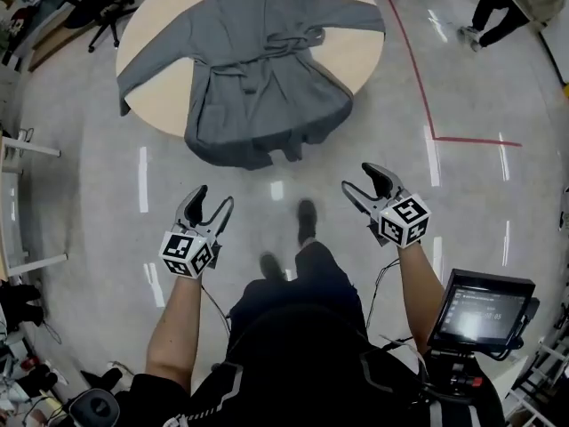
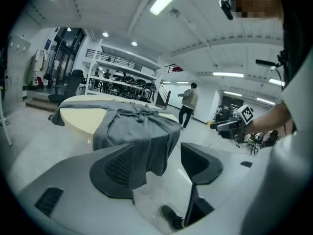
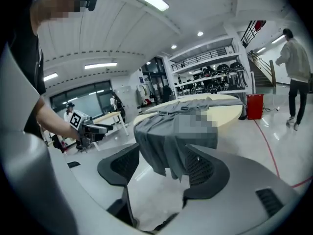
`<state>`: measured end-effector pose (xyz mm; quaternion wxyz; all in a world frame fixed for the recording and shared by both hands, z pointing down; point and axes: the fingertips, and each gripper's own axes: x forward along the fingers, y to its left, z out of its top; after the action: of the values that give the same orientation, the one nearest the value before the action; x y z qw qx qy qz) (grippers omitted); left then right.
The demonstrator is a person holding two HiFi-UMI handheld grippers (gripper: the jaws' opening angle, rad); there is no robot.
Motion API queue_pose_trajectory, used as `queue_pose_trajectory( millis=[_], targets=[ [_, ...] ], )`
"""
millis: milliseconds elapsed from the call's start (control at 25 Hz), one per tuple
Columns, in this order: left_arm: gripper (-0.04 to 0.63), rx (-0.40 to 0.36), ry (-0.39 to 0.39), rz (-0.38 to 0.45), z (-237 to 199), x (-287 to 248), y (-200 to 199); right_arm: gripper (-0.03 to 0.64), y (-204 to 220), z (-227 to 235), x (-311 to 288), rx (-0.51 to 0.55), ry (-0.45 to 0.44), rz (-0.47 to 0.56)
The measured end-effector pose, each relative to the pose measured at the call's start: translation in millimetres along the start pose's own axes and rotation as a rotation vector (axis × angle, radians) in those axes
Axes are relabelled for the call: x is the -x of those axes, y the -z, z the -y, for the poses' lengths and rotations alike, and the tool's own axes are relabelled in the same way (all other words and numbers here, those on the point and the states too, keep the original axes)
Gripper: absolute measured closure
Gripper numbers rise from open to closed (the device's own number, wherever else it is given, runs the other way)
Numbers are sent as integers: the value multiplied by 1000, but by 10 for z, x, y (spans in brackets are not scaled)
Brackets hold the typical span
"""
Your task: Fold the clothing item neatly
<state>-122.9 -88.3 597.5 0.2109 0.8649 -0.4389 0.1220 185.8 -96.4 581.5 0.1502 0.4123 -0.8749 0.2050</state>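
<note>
A grey robe-like garment (image 1: 258, 69) lies spread on a round beige table (image 1: 356, 56), sleeves out to both sides, its hem hanging over the near edge. The garment (image 2: 139, 131) shows ahead in the left gripper view and the garment (image 3: 171, 136) in the right gripper view. My left gripper (image 1: 206, 210) is held over the floor short of the table, open and empty. My right gripper (image 1: 366, 185) is at the same distance on the right, open and empty too. Neither touches the cloth.
A red line (image 1: 427, 105) is taped on the floor right of the table. A person (image 1: 502, 7) walks at the far right. A screen on a stand (image 1: 480, 314) is at my right. An office chair (image 1: 107, 7) and shelving (image 1: 22, 203) are at the left.
</note>
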Motion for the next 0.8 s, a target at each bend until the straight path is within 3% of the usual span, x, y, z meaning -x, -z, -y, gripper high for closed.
queue_pose_trajectory(
  millis=[120,280,440,640,800],
  targets=[
    [302,33,-54,-62,-445,-408,334,322,287,619,-448,-23,-33,-57],
    [253,54,-48,-121,-886,-619,783,302,713,1098,-859,-38,-61,-137],
    [198,2,3,-169,-1293,-900,1120,291,970,1429,-1229,-36,-90,-169],
    [163,38,142,-187,-1560,-1113,1573,278,1391,1737,-1490,0,-150,-227],
    [95,-19,139,-199,-1993,-1407,1939,255,1789,2033,-1839,-9,-198,-241]
  ],
)
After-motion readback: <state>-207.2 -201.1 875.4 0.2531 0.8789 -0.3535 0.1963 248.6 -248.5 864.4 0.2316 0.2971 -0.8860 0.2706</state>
